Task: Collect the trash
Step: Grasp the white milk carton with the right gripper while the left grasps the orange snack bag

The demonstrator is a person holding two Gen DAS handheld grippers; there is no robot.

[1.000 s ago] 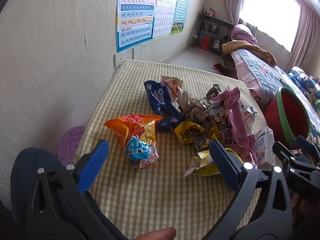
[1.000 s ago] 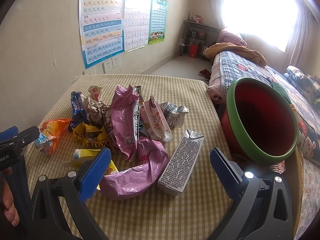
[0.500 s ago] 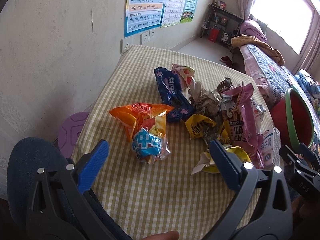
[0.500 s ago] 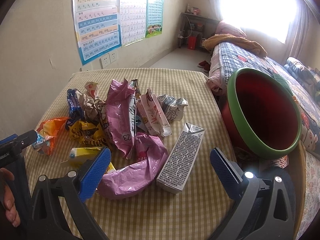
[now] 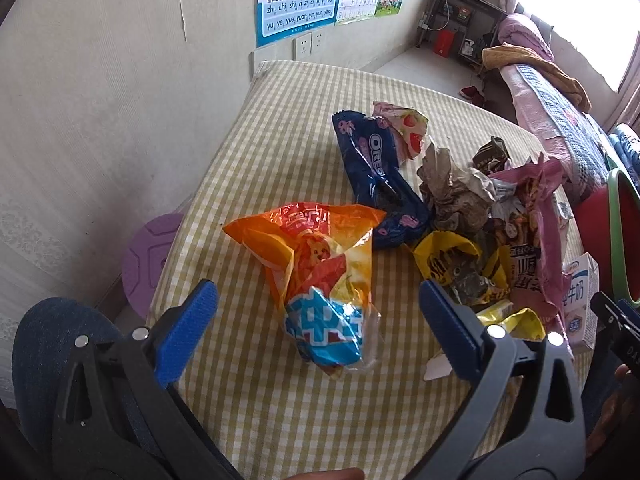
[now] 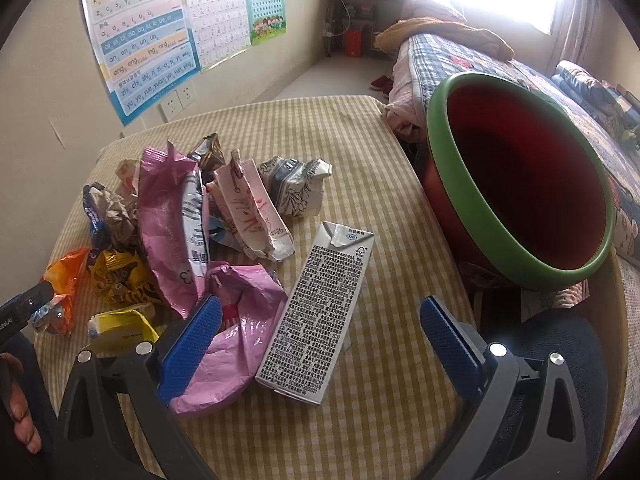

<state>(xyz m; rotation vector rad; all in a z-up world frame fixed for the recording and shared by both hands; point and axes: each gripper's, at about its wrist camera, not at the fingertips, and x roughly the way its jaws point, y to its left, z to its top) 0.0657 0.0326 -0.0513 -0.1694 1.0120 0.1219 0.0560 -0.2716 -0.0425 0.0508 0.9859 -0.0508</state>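
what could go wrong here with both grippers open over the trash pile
The orange snack bag lines up between the left gripper fingers, but it is crinkly and puffed, so a pinch on loose film may slip. The milk carton lies flat ahead of the right gripper, touching the pink bag, which may drag along. The red bin sits tilted past the table edge, so drops could miss it.
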